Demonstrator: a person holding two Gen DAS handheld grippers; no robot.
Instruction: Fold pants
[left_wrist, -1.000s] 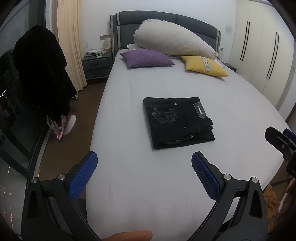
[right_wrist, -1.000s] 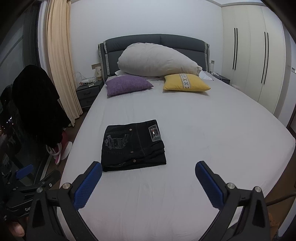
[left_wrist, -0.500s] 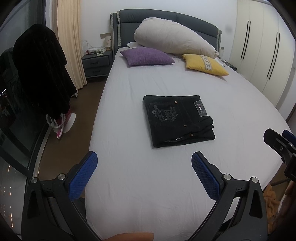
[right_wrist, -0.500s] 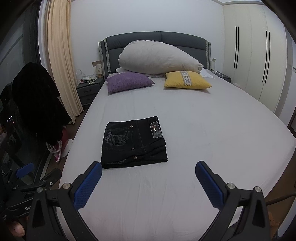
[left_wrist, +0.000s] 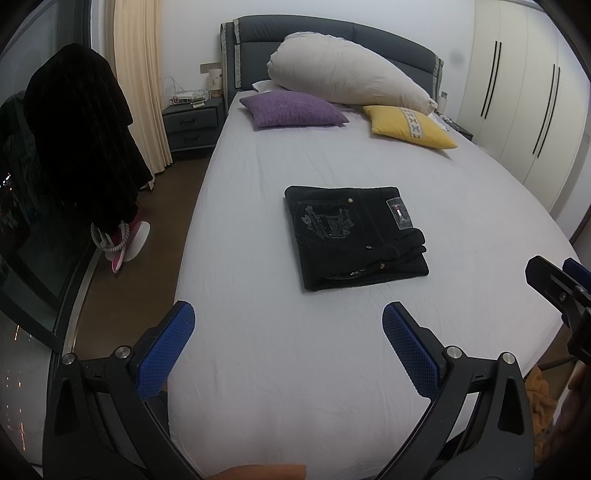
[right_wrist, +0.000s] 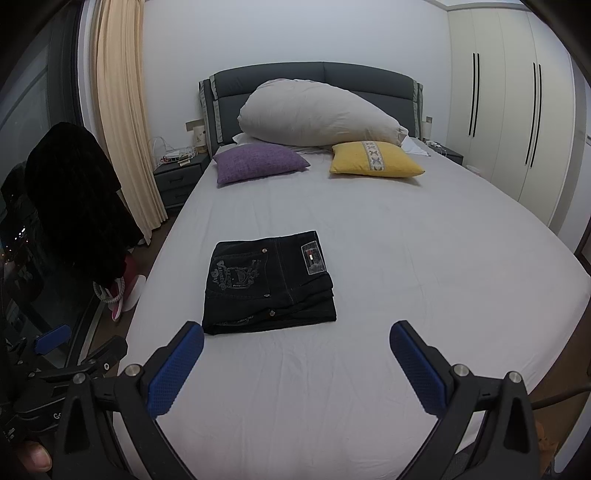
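Observation:
The black pants (left_wrist: 354, 236) lie folded into a compact rectangle on the white bed sheet (left_wrist: 295, 369), back pocket embroidery and label facing up; they also show in the right wrist view (right_wrist: 267, 282). My left gripper (left_wrist: 288, 332) is open and empty, held back above the foot of the bed, short of the pants. My right gripper (right_wrist: 295, 347) is open and empty, also held back from the pants. Each gripper shows at the edge of the other's view: the right one (left_wrist: 557, 288) and the left one (right_wrist: 74, 354).
A purple cushion (left_wrist: 291, 109), a yellow cushion (left_wrist: 406, 127) and a large beige pillow (left_wrist: 343, 79) lie at the headboard. A nightstand (left_wrist: 192, 123) and a dark garment on a stand (left_wrist: 77, 136) are left of the bed. Wardrobe doors (right_wrist: 517, 122) stand at right.
Both grippers have drawn slightly back and up from the bed; the pants have not moved. Both grippers stay open.

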